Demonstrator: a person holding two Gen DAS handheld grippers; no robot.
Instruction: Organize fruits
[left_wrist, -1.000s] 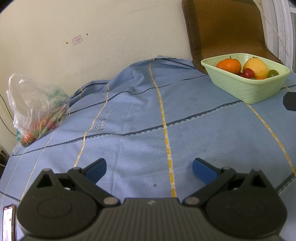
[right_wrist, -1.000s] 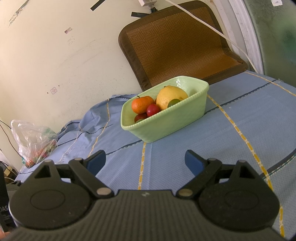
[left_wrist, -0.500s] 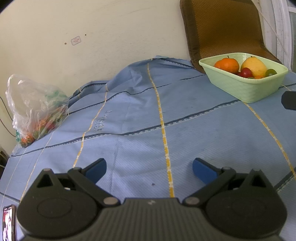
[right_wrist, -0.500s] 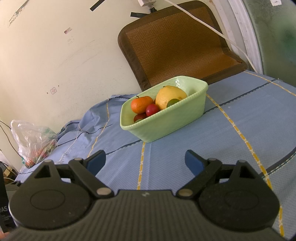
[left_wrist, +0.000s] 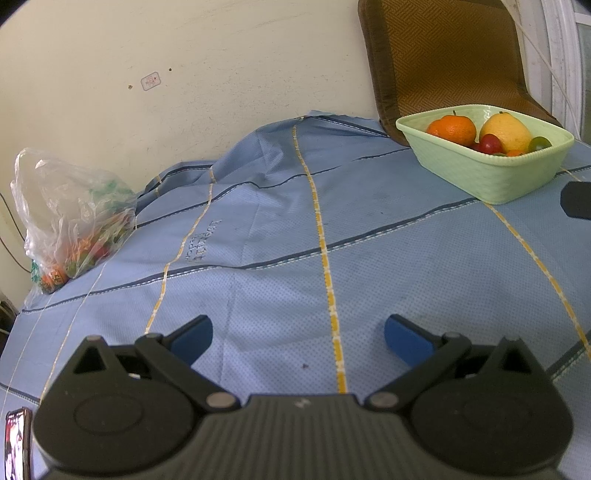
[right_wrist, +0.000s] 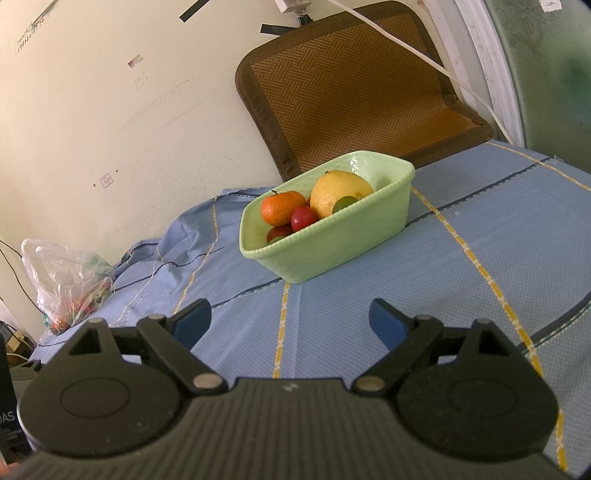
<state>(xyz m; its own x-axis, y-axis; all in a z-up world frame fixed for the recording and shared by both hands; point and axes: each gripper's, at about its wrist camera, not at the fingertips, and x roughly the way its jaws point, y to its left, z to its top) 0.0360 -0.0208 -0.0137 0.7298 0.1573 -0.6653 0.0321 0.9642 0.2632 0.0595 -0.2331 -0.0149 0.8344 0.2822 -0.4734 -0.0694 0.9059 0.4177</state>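
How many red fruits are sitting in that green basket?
2 that I can see in the green basket. One red fruit sits between the orange and the yellow fruit; a second lies lower, partly hidden. More may be underneath.

My left wrist camera sits low behind the left claw, looking forward over the blue cloth on the table toward the cream wall. The green basket lies far off at its upper right, and the plastic bag sits at its left edge. My right wrist camera looks from behind the right claw in much the same direction, but tilted, and it stands nearer the green basket, which fills its centre. Both views share the basket, the woven brown mat leaning on the wall behind it, the bag and the cloth between. The right claw's dark edge shows at the left view's right border.
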